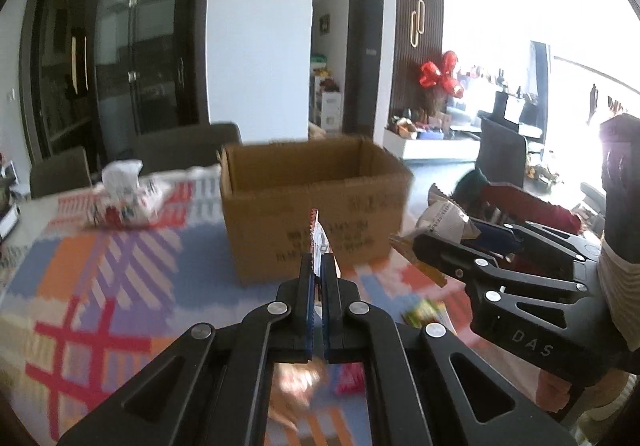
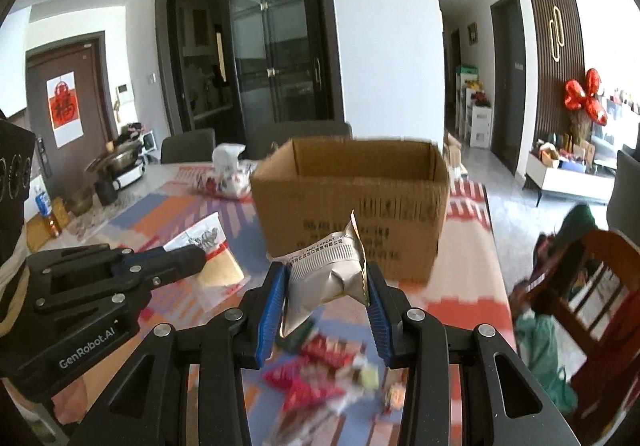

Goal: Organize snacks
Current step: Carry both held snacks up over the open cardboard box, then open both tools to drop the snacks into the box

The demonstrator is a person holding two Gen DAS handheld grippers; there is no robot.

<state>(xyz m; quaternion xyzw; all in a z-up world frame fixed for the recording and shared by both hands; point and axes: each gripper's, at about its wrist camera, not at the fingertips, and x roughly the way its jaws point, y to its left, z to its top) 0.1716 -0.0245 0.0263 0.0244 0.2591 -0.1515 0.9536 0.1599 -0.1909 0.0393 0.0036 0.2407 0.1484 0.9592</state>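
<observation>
Left gripper (image 1: pixel 319 266) pinches a flat packet (image 1: pixel 319 236); right gripper (image 2: pixel 326 286) clamps a silver pouch (image 2: pixel 326 274). Advise clearing the box (image 2: pixel 352 205) rim before release.

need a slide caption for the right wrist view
Right hand-held gripper clamps a puffy silver snack packet in front of the open cardboard box, loose snacks on the table below.

Cardboard boxes: I count one (image 2: pixel 352 205)
Grippers: two, left gripper (image 1: pixel 319 266) and right gripper (image 2: pixel 326 286)
Held snack packets: two, silver packet (image 2: pixel 326 274) and flat packet (image 2: pixel 214 258)
Tissue packs: one (image 2: pixel 228 173)
Loose snacks (image 2: pixel 332 370): too blurred to count
</observation>
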